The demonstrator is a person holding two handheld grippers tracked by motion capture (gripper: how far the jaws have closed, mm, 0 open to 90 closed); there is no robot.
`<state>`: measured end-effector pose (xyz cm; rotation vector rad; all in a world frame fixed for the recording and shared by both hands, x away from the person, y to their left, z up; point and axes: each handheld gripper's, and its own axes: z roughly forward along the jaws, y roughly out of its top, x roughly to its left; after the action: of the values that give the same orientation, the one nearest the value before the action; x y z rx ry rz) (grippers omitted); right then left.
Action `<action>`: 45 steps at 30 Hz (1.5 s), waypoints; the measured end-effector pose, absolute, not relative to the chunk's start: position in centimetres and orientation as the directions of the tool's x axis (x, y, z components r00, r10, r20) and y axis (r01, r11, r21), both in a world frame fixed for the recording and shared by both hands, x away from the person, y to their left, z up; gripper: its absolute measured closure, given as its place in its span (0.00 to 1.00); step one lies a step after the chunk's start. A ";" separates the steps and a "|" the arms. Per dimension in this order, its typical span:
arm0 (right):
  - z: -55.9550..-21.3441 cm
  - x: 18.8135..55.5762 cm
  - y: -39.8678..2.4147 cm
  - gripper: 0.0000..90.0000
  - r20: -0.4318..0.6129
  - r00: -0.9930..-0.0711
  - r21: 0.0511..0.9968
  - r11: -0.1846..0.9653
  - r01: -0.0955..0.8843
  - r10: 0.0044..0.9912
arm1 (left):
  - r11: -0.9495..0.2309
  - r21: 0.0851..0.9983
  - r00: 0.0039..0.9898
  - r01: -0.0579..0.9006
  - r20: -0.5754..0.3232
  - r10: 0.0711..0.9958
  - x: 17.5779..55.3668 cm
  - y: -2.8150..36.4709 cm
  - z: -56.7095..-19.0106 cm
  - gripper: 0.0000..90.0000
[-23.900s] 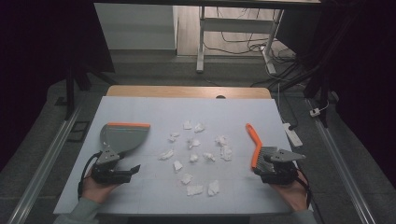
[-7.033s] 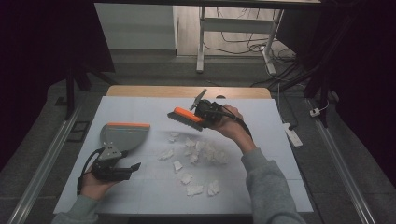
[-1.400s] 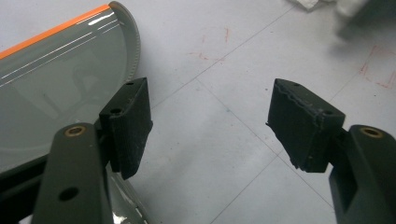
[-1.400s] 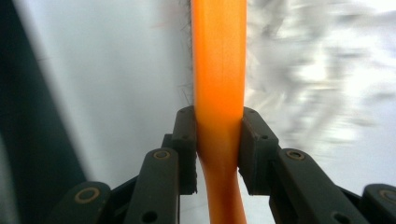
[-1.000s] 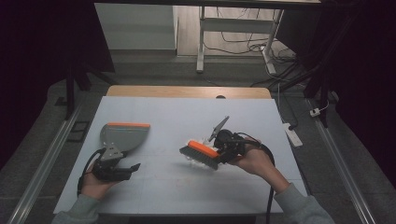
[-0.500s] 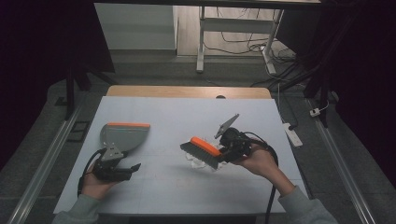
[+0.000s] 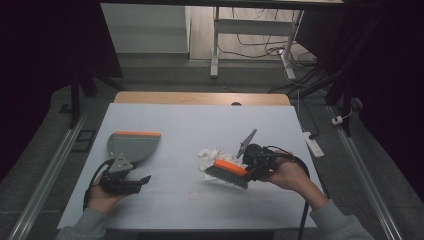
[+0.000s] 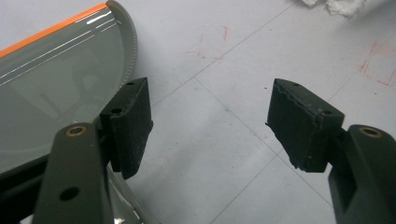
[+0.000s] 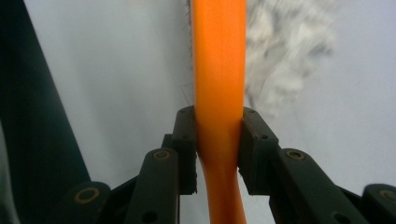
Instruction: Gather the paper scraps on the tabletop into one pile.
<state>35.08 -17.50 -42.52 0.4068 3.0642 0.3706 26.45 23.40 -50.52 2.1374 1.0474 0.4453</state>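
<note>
A grey dustpan with an orange lip lies on the white table at the left. My left gripper rests just behind it, open. In the left gripper view the dustpan lies beside the left jaw, and only bare table shows between the jaws of my left gripper. My right gripper is shut on the orange handle of a brush, whose grey bristles rest on the table by a small pile of white paper scraps. In the right gripper view my right gripper clamps the brush handle, with blurred scraps beside it.
A white power strip lies on the floor right of the table. Metal rails run along both sides. A desk frame and cables stand beyond the far edge. Faint red marks dot the tabletop.
The scattered scraps have been swept into one pile at centre right. Over the last second the brush shifted slightly right and nearer, uncovering scraps behind it. The left gripper and dustpan stayed still.
</note>
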 end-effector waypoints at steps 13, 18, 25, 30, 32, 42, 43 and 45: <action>-43.9 36.0 -14.8 0.78 -0.088 -0.978 0.231 0.959 0.164 0.188 | -0.429 0.720 0.617 0.546 0.001 0.787 26.5 23.3 -50.6 0.35; -41.1 35.4 -17.1 0.78 -0.036 -0.950 0.394 0.877 0.273 0.312 | -0.427 0.722 0.617 0.544 0.001 0.787 26.4 23.2 -50.5 0.35; -40.6 36.3 -20.6 0.78 -0.010 -0.741 0.361 0.693 0.624 0.672 | -0.436 0.720 0.624 0.541 0.005 0.782 26.4 23.2 -50.5 0.35; -42.8 37.3 -22.3 0.78 0.018 -0.631 0.264 0.605 0.751 0.775 | -0.440 0.720 0.629 0.537 0.006 0.777 26.4 23.2 -50.6 0.35; -43.5 37.5 -22.2 0.78 0.032 -0.618 0.250 0.592 0.766 0.786 | -0.442 0.719 0.632 0.536 0.006 0.775 26.5 23.1 -50.6 0.35; -44.4 38.5 -19.4 0.78 0.076 -0.624 0.287 0.582 0.760 0.778 | -0.444 0.718 0.632 0.536 0.008 0.775 26.4 23.0 -50.6 0.35; -44.2 38.5 -19.3 0.78 0.088 -0.630 0.298 0.583 0.756 0.772 | -0.446 0.717 0.632 0.536 0.009 0.775 26.4 23.0 -50.6 0.35; -43.8 38.4 -19.2 0.78 0.092 -0.634 0.332 0.576 0.747 0.768 | -0.447 0.716 0.633 0.536 0.009 0.774 26.4 23.0 -50.6 0.35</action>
<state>38.37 -19.18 -43.83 1.3153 2.7337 0.5305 26.44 22.97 -50.60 2.1599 1.0186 0.4412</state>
